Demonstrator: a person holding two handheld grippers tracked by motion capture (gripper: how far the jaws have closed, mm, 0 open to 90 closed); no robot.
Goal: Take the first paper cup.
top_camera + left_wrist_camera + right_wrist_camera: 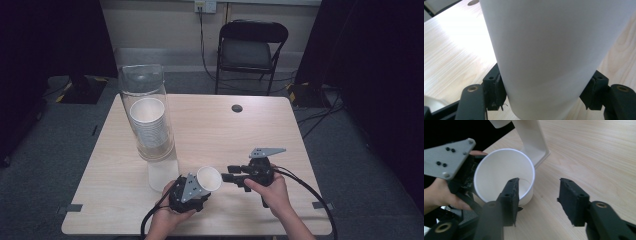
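Lying tipped with its mouth toward the right, the paper cup [209, 178] is clamped by the left gripper [199, 186] at the table's near edge (the right gripper [231, 177], jaws apart and gripping nothing, is just beside its rim).

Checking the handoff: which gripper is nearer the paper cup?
Left. The left gripper is clamped on the paper cup, one jaw on each side. The right gripper stands beside the cup's rim, jaws apart with nothing between them.

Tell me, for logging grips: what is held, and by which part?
Left gripper clamps the white paper cup around its lower wall; right gripper holds nothing.
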